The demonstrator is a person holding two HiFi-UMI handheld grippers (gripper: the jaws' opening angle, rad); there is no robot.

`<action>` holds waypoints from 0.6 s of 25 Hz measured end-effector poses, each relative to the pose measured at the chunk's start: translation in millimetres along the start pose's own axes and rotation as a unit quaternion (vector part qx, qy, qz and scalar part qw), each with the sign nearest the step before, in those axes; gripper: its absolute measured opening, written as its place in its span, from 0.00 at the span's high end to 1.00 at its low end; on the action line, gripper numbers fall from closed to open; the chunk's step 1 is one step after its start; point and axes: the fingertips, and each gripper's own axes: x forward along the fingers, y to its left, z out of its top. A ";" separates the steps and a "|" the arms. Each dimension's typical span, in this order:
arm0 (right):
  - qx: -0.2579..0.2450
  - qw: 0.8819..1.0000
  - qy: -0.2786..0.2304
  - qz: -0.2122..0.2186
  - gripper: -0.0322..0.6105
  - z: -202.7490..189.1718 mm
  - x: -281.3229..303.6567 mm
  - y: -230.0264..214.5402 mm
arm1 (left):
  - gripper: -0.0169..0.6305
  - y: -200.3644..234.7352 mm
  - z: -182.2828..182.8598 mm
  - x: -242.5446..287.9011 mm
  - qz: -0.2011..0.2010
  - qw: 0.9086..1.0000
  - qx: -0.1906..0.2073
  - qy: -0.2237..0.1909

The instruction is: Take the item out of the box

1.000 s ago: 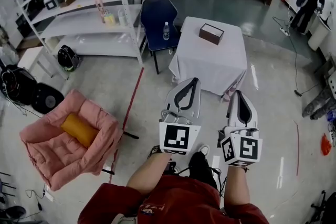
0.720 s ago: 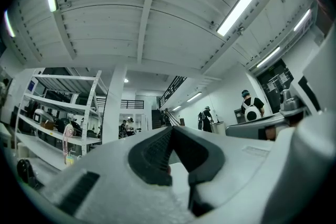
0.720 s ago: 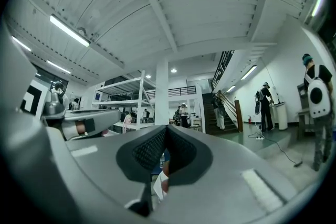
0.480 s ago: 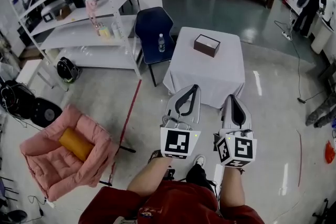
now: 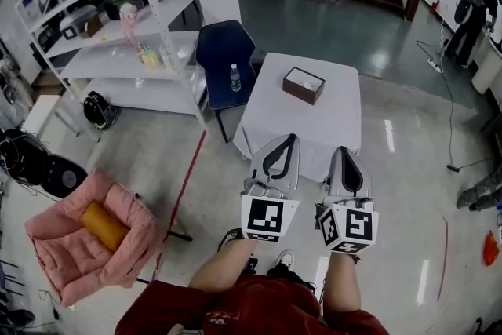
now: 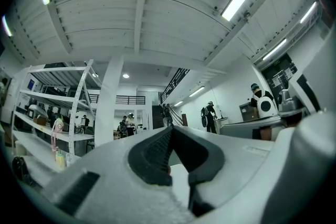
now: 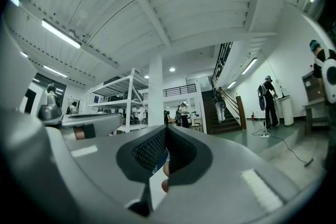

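A brown open-topped box (image 5: 303, 85) sits on a table draped in white cloth (image 5: 271, 118), ahead of me in the head view. What lies inside it is too small to tell. Both grippers are held up side by side in front of my chest, pointing toward the table and well short of the box. My left gripper (image 5: 292, 137) is shut with nothing in it, its jaws meeting at the tip (image 6: 170, 128). The right gripper (image 5: 344, 150) is likewise shut and empty (image 7: 166, 127).
A blue chair (image 5: 223, 51) with a water bottle (image 5: 234, 78) on it stands left of the table. White shelving (image 5: 118, 51) runs along the left. A pink armchair (image 5: 74, 251) holding an orange cushion (image 5: 102, 225) is at lower left. People stand at the far back.
The table and box have come closer and lower in the head view as I walk forward. Both grippers stay shut and side by side.
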 end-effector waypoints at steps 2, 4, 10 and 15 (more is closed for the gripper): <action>0.003 1.000 0.003 0.003 0.95 -0.4 16.4 -18.6 | 0.97 -4.3 -2.9 24.9 0.001 1.000 0.001 0.002; 0.004 1.000 0.005 0.006 0.95 -1.7 31.2 -36.3 | 0.98 -8.8 -6.2 48.1 0.003 1.000 0.001 0.003; 0.007 1.000 0.011 0.017 0.95 0.9 68.0 -85.7 | 0.97 -21.9 -12.9 106.5 0.014 1.000 0.000 0.007; 0.008 1.000 0.014 0.027 0.95 -3.4 92.6 -101.7 | 0.97 -16.1 -21.2 130.2 0.029 1.000 -0.003 0.011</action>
